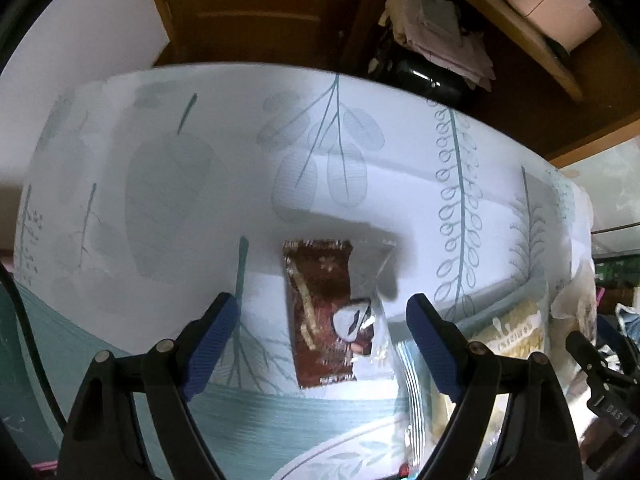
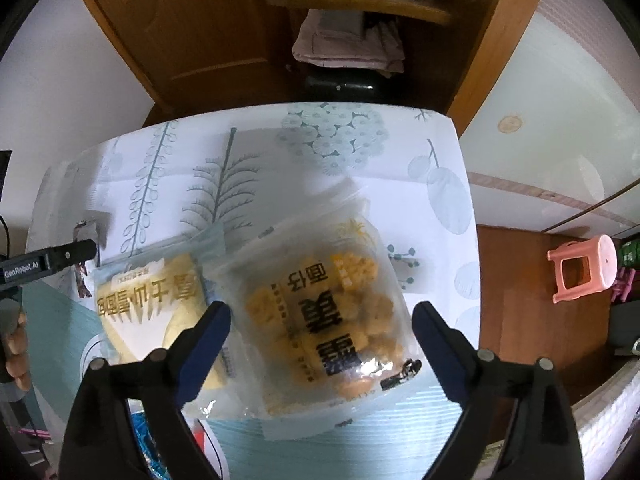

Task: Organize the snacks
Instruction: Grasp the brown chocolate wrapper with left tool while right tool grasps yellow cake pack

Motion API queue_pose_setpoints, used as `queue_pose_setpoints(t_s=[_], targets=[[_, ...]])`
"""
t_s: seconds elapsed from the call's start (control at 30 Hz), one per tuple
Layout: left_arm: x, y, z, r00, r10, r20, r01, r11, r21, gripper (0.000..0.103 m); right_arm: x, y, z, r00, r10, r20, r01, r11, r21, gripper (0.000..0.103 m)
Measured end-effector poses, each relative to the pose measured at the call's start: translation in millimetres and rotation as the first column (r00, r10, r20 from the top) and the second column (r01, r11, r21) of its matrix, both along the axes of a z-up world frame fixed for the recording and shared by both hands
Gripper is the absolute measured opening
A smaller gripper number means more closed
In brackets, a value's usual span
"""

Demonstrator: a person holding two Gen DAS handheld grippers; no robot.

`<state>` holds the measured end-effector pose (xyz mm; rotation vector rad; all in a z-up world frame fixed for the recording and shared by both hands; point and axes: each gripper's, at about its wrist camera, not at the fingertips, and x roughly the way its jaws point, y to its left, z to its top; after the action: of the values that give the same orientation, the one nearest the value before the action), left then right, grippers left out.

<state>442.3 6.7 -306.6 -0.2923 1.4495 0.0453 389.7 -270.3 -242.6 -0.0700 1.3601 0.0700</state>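
A brown snack packet [image 1: 322, 312] lies on the leaf-patterned tablecloth [image 1: 160, 200], with a clear wrapper [image 1: 376, 272] at its right side. My left gripper [image 1: 322, 320] is open above it, blue fingers either side, holding nothing. In the right wrist view a clear bag of yellow snack pieces [image 2: 328, 320] lies on the cloth, overlapping a pale bag with yellow print [image 2: 148, 304] to its left. My right gripper [image 2: 320, 328] is open over the clear bag and empty. The left gripper's tip [image 2: 68, 258] shows at the left edge, over the brown packet [image 2: 82, 276].
The table's far edge [image 2: 300, 106] meets a wooden door and shelves holding folded cloth [image 2: 348, 46]. A pink stool [image 2: 584, 272] stands on the floor to the right. More wrappers [image 2: 148, 440] lie near the front edge. The yellow bag [image 1: 516, 336] and right gripper [image 1: 600, 376] show at right.
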Motion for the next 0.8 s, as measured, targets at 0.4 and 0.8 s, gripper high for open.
queue_pose_setpoints(t_s=[0.4,0.8], targets=[[-2.3,-4.6,12.2,0.999,-0.022,0.025,0.02,0.994,0.104,0.035,-3.2,-18.6,-24.3,0.991,-0.119,-0.057,0.122,0.992,0.043,0.08],[-50.2,8.1,79.9,0.98,-0.1,0.17,0.075,0.987,0.144,0.033,-38.4,-36.9,12.1,0.983,-0.185,-0.017,0.186,0.97,0.159,0.076]])
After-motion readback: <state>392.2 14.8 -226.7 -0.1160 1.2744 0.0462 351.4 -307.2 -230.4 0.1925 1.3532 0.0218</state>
